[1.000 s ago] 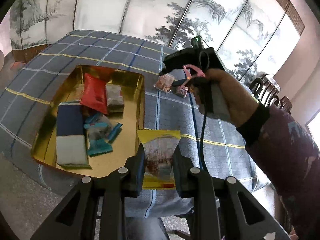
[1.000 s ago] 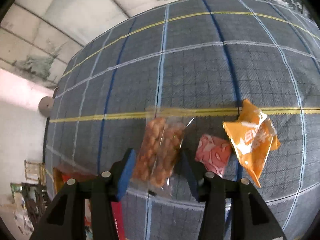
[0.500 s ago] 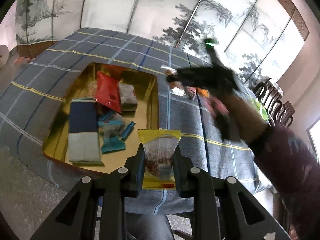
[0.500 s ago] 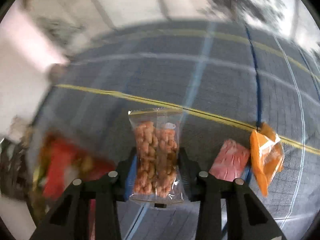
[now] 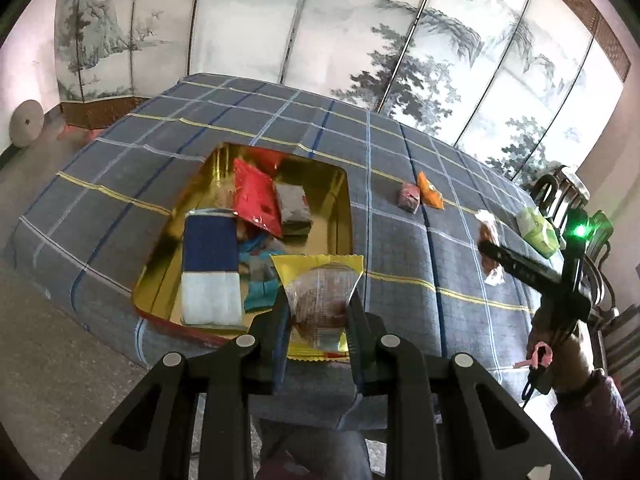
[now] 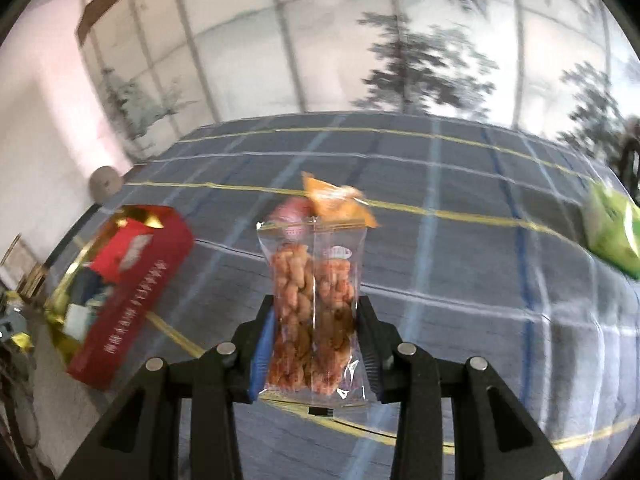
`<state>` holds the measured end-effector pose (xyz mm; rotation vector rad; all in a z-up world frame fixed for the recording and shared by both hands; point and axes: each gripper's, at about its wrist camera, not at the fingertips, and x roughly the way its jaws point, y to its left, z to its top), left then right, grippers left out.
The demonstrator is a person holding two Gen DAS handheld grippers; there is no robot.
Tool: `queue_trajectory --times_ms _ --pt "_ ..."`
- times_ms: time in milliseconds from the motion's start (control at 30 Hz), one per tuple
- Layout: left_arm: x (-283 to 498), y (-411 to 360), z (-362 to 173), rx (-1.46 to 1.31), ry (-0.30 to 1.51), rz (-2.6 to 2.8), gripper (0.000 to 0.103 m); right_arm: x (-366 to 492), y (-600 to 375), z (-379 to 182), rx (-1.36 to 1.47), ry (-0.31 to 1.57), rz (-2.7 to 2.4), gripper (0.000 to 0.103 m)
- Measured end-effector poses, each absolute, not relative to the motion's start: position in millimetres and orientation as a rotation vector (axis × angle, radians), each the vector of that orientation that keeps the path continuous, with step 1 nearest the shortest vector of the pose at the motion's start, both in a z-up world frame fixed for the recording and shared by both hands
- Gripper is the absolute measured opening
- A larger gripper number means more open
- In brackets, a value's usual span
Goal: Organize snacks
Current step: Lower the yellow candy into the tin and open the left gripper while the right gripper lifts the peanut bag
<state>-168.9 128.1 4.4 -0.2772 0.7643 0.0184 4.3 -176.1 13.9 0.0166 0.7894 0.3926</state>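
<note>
Tablecloth [image 5: 400, 240]: three loose snack packets [image 5: 430, 196]

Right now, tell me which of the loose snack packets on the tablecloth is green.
The green packet at the table's far right edge, nearest the chairs. The other two loose ones, an orange packet and a pink packet, lie side by side near the gold tin.

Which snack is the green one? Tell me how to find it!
Look at the big table with the blue checked cloth. Far from the gold tray, near the table's edge, lies the green packet. The nearest loose snacks, the orange packet and the pink packet, lie together; the green one lies alone.
</note>
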Motion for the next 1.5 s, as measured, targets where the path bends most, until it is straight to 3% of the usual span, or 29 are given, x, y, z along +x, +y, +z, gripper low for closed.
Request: queue_trajectory --times_ms 733,1500 --pt "-114 123 -8 -0.178 0.784 0.022 0.022 9 -222 -28 0.078 0.776 0.272 0.039" --pt "-73 124 -34 -0.102 0.821 0.029 0.023 13 -221 -29 0.082 0.788 0.261 0.039"
